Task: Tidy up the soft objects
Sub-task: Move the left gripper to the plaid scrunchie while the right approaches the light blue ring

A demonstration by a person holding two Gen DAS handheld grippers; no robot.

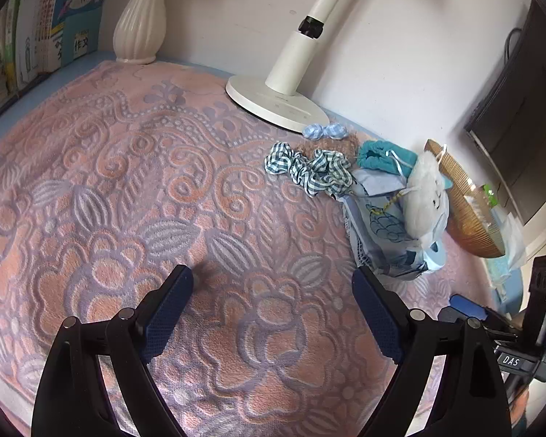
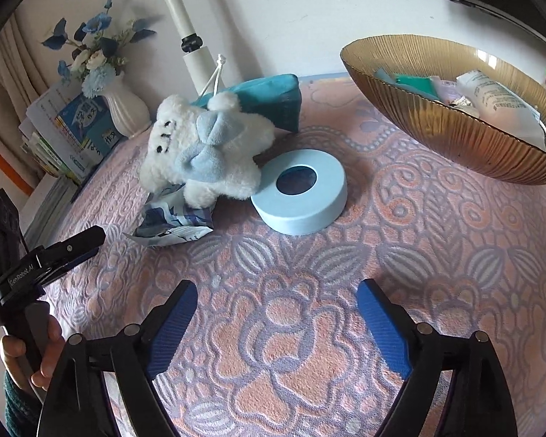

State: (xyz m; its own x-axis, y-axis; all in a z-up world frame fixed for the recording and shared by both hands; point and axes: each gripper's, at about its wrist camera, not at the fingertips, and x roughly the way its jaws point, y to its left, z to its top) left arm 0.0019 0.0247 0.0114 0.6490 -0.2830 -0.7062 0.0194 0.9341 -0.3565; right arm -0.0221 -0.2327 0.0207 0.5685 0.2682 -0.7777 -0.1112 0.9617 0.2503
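Left hand-held gripper (image 1: 273, 280): ridged blue pads apart, empty, over embossed pink cloth (image 1: 127, 182) on the tabletop. Gingham scrunchie (image 1: 309, 171), crinkled; fluffy white plush toy (image 2: 204, 149) lying on a printed pouch (image 2: 171, 224); ribbed amber bowl (image 2: 436, 123). Right hand-held gripper (image 2: 277, 298): jaws apart, empty.

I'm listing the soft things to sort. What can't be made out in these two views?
- Right wrist view: the bowl is cut off by the frame edge; labels inside are too small to read.
- Right wrist view: the plush toy hides most of the patterned pouch.
- Left wrist view: the brown fuzzy item is largely hidden behind the checked scrunchies.
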